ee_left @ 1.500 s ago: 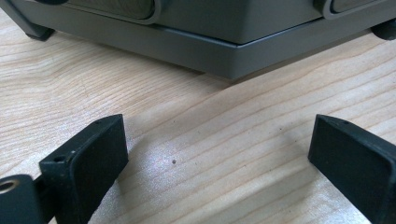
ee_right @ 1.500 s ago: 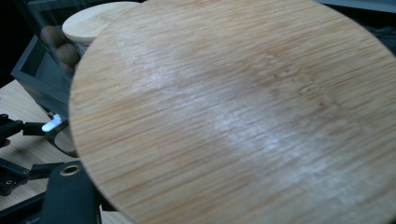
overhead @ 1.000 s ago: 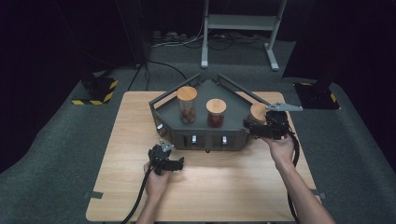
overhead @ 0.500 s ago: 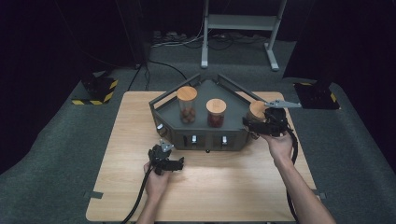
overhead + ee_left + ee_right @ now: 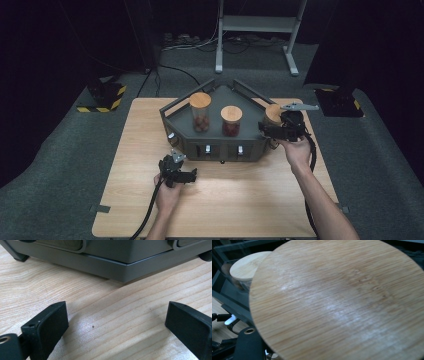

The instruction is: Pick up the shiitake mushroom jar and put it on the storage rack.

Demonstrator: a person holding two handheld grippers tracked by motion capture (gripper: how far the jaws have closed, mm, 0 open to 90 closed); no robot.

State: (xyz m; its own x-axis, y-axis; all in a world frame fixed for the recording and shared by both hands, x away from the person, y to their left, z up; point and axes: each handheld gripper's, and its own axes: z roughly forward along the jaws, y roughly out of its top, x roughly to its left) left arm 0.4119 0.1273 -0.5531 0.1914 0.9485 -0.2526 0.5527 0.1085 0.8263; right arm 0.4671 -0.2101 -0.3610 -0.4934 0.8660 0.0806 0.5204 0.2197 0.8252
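At about three o'clock on the grey tray point(image 5: 220, 145), the right gripper point(image 5: 272, 129) grasps the wooden-lidded jar point(image 5: 273, 114), which could slip and tip if lifted crookedly, while the left gripper point(image 5: 175, 162) rests released on the table point(image 5: 250, 200)

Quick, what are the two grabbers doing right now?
Left gripper: open, holding nothing, over the table.
Right gripper: shut on the jar.
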